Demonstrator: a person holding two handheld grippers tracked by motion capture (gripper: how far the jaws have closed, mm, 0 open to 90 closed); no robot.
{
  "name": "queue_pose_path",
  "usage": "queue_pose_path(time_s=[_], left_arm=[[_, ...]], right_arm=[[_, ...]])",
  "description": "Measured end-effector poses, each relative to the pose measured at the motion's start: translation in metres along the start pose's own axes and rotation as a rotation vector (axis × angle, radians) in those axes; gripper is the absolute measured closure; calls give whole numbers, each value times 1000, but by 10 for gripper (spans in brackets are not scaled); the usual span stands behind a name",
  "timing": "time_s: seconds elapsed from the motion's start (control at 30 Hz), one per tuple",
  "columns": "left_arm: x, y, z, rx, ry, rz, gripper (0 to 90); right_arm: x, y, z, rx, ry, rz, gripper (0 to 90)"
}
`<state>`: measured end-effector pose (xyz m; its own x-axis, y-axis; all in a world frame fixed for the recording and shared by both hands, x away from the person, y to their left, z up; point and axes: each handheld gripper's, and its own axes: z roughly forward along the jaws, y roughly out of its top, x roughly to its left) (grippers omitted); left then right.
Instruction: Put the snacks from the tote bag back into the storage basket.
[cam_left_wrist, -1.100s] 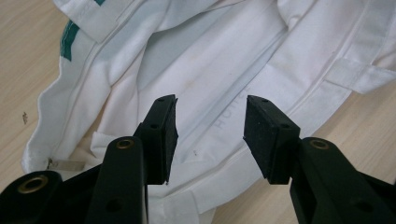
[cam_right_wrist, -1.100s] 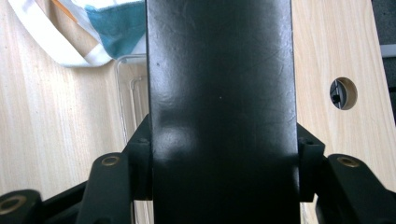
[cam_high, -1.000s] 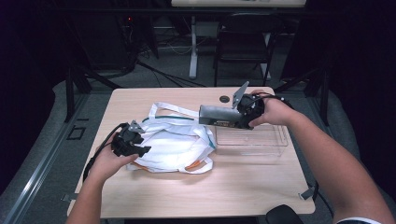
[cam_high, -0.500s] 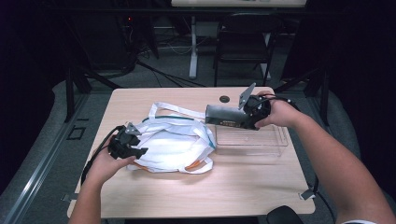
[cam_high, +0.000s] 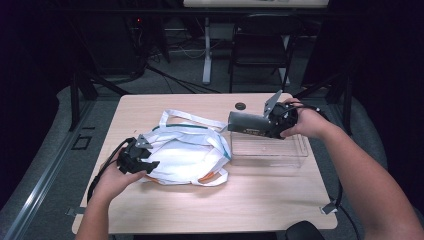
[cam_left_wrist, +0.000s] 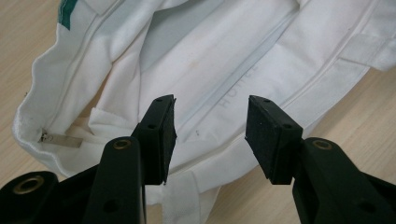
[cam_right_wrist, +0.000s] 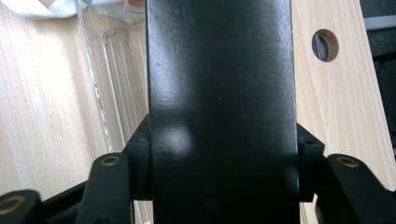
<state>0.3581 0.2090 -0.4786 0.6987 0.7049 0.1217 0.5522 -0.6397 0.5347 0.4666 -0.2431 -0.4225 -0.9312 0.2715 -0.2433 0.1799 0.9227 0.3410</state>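
On the table (cam_high: 260, 200), white bag (cam_high: 187, 157) lies mid-left; left gripper (cam_left_wrist: 210, 135) jaws part-open over it, gripping nothing. Right gripper (cam_right_wrist: 223, 163) jaws clamp a black box (cam_high: 247, 123) above clear bin (cam_high: 267, 152).

One white bag (cam_high: 187, 155), one black box (cam_high: 246, 124), one clear tray (cam_high: 295, 159)
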Motion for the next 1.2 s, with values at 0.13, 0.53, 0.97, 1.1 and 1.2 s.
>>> queue_pose_path(time_s=[0.13,0.53,0.97,1.1,1.2], left_arm=[[1,-3,0,11,13,-3,523],[1,-8,-5,-5,16,-19,522],[1,-10,-8,-10,19,-17,516],[3,-11,-9,-20,22,-18,516],[4,-12,-10,-19,24,-22,516]], right_arm=[[0,-5,1,0,-4,5,423],[1,-17,6,33,-13,6,422],[-2,-23,16,63,-16,1,422],[-1,-25,20,66,-4,2,422],[-1,-26,24,69,-1,-1,422]])
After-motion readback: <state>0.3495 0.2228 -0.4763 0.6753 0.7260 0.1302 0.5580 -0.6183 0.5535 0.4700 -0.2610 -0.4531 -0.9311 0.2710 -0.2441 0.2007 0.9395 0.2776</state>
